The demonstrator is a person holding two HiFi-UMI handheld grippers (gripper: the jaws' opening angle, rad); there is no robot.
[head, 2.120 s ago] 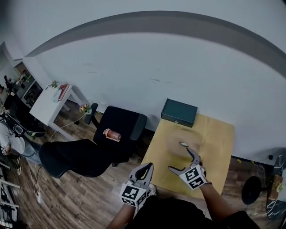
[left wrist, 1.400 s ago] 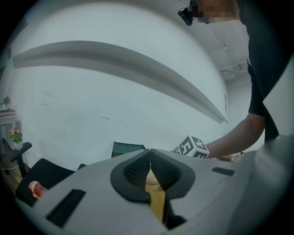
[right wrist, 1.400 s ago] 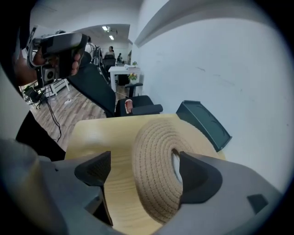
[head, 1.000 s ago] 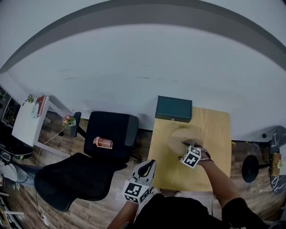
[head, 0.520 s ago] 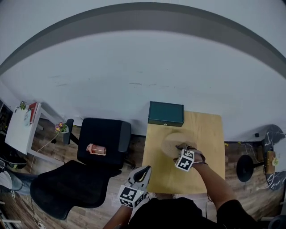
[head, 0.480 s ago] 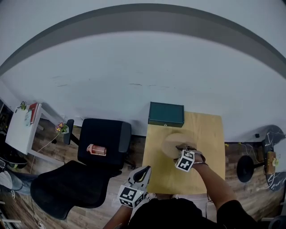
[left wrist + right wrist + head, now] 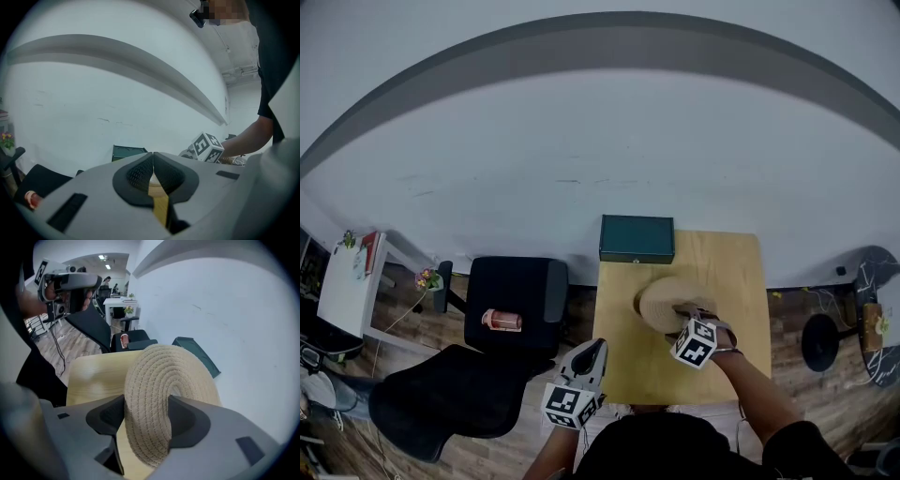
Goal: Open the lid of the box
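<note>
A round woven straw box [image 7: 668, 300] sits in the middle of the wooden table [image 7: 741, 281]. My right gripper [image 7: 684, 311] reaches it from the near side. In the right gripper view the pads press on both sides of the lid's thick coiled edge [image 7: 150, 394], so the right gripper [image 7: 147, 420] is shut on it. My left gripper [image 7: 591, 347] hovers off the table's front left corner, away from the box. Its jaws [image 7: 153, 164] meet with nothing between them.
A dark green case [image 7: 637, 239] stands at the table's back left edge against the white wall. Left of the table are two black office chairs [image 7: 516, 298], one with a pink bottle [image 7: 502, 321] on its seat. Further left stands a white side table [image 7: 342, 281].
My right gripper has gone from standing open over the table's front to the woven box and has closed on its lid edge. The left gripper has barely moved.
</note>
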